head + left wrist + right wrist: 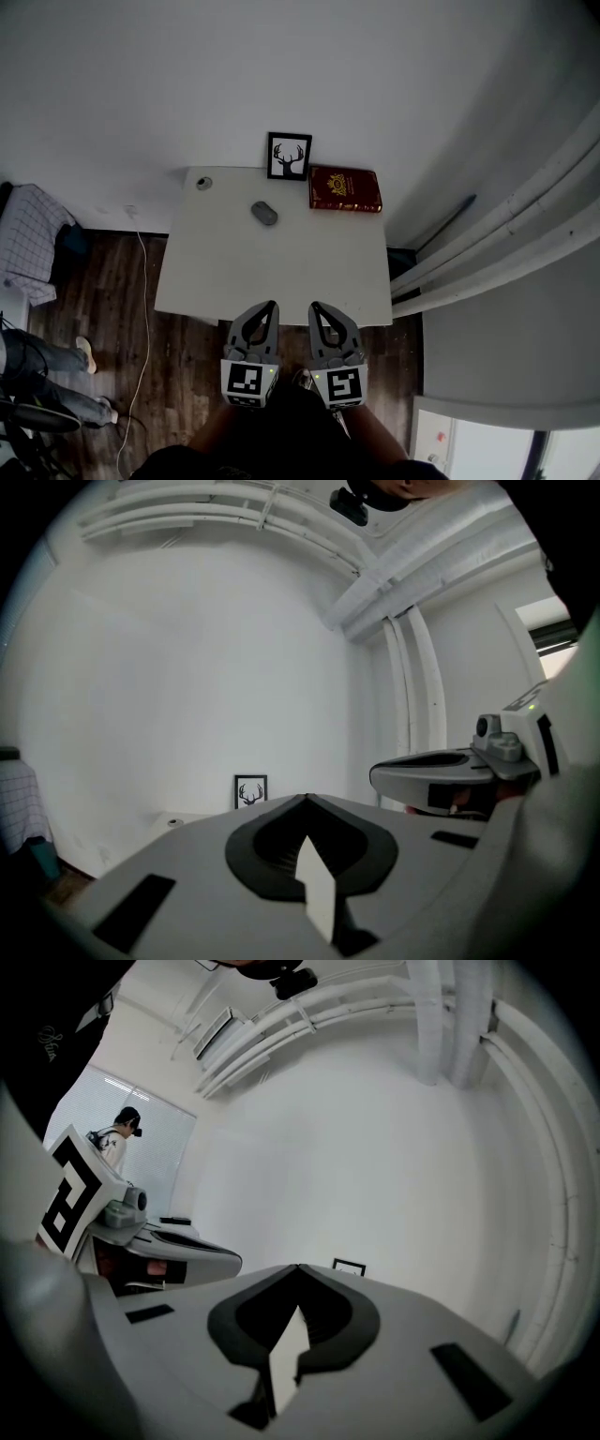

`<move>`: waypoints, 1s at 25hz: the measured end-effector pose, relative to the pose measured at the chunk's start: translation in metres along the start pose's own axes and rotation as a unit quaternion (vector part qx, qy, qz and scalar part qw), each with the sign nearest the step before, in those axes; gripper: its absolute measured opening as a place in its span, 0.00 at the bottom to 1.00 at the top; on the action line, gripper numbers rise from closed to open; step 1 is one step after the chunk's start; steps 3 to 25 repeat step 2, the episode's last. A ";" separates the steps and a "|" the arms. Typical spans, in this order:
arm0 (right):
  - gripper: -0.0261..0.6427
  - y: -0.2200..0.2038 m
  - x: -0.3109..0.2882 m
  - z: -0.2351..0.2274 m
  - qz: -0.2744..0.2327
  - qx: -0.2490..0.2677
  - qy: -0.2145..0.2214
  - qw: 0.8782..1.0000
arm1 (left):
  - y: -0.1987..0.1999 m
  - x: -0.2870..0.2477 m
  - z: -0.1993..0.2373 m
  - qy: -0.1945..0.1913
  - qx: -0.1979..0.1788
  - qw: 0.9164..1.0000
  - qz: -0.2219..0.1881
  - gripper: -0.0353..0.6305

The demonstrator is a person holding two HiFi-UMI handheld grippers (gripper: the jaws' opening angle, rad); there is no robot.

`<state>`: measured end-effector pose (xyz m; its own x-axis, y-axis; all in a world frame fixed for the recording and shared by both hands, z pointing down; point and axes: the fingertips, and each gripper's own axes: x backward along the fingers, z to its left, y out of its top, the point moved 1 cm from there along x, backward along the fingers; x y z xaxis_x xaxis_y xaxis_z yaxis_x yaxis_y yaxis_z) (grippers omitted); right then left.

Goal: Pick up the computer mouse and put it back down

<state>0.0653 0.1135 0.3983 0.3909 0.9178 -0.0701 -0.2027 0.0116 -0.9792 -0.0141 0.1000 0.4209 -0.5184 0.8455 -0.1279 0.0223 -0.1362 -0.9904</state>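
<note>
A grey computer mouse lies on the white table, toward its far side. My left gripper and right gripper hang side by side over the table's near edge, well short of the mouse. Both are shut with nothing between the jaws. In the left gripper view the shut left gripper points level at the far wall; the right gripper's body shows beside it. In the right gripper view the shut right gripper points the same way. The mouse is hidden in both gripper views.
A framed deer picture stands at the table's back edge, a red book lies at the back right, and a small round object sits at the back left. White pipes run along the right wall. A cable trails on the wooden floor.
</note>
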 end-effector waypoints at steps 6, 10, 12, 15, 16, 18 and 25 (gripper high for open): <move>0.07 0.000 -0.001 0.002 -0.001 0.002 0.001 1.000 | -0.004 0.000 0.001 -0.001 0.005 1.000 0.003 0.06; 0.07 0.000 -0.001 0.002 -0.001 0.002 0.001 1.000 | -0.004 0.000 0.001 -0.001 0.005 1.000 0.003 0.06; 0.07 0.000 -0.001 0.002 -0.001 0.002 0.001 1.000 | -0.004 0.000 0.001 -0.001 0.005 1.000 0.003 0.06; 0.07 0.000 -0.001 0.002 -0.001 0.002 0.001 1.000 | -0.004 0.000 0.001 -0.001 0.005 1.000 0.003 0.06; 0.07 0.000 -0.001 0.002 -0.001 0.002 0.001 1.000 | -0.004 0.000 0.001 -0.001 0.005 1.000 0.003 0.06; 0.07 0.000 -0.001 0.002 -0.001 0.002 0.001 1.000 | -0.004 0.000 0.001 -0.001 0.005 1.000 0.003 0.06; 0.07 0.000 -0.001 0.002 -0.001 0.002 0.001 1.000 | -0.004 0.000 0.001 -0.001 0.005 1.000 0.003 0.06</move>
